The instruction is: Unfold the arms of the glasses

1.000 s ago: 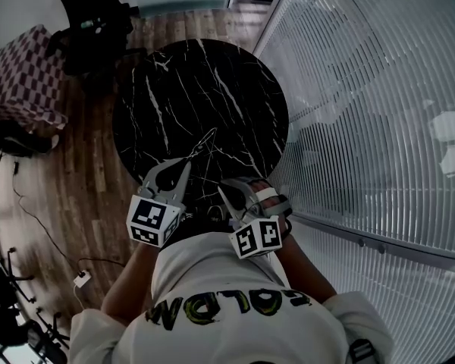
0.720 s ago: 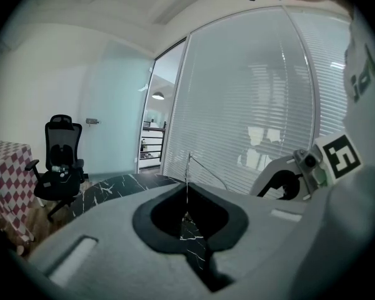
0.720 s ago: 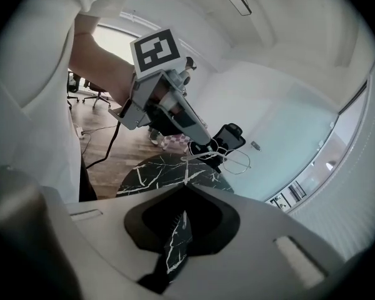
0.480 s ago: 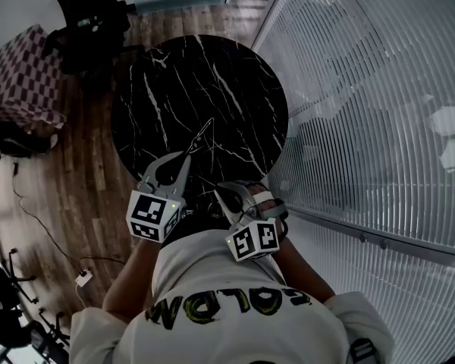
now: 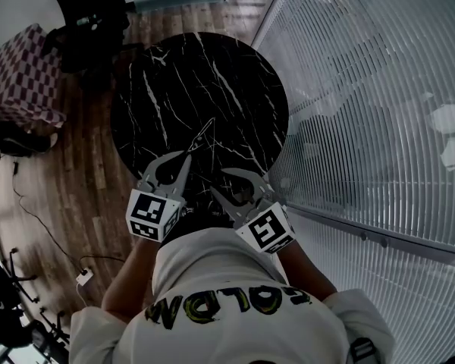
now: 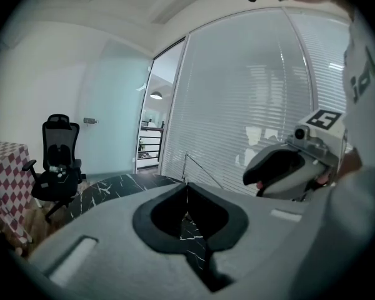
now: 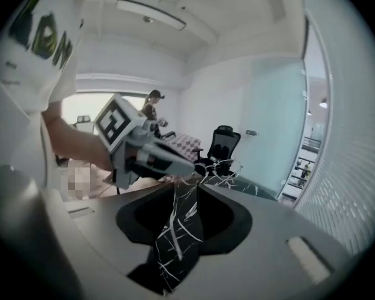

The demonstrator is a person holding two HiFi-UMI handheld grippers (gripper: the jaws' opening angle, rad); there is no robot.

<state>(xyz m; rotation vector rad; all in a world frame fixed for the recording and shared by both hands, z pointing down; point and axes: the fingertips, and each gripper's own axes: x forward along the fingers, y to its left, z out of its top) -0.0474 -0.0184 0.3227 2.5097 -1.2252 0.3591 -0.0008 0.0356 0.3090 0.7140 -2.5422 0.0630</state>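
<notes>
Right gripper [image 5: 217, 180] rolled and lifted, jaws just opened, empty; glasses [image 5: 202, 135] lie ahead-left, pinched by left gripper [image 5: 186, 158], long axis pointing away.

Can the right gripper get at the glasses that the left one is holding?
Probably yes. The right gripper has just been opening its jaws, empty, and the glasses stick out of the shut left gripper just ahead, above the marble table, with nothing in between.
</notes>
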